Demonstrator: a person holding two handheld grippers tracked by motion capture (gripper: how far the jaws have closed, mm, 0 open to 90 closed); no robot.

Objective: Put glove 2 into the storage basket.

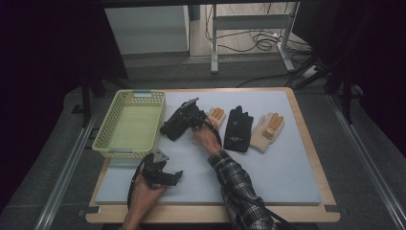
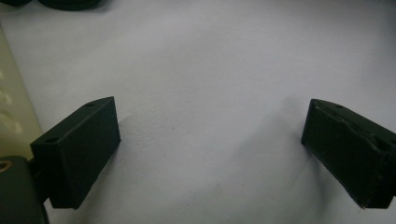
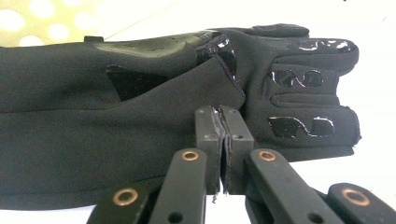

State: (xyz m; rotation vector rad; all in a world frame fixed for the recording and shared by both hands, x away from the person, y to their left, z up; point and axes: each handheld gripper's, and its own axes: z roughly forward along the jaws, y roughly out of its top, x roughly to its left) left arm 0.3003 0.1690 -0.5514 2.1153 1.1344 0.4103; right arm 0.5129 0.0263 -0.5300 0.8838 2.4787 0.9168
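The right gripper has its jaws pinched tight on the edge of a black fabric glove with glossy patches, held just beside the pale yellow perforated plastic basket, at the basket's three o'clock. The glove's cuff runs out of the right gripper view. The left gripper hangs spread wide, holding nothing, over the grey mat. A cream knit glove with orange fingertips is half hidden behind the hand.

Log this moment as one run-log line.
right tool: shut on black glove, beside yellow basket | left tool: open, over bare mat | on mat: two tan gloves, second black glove
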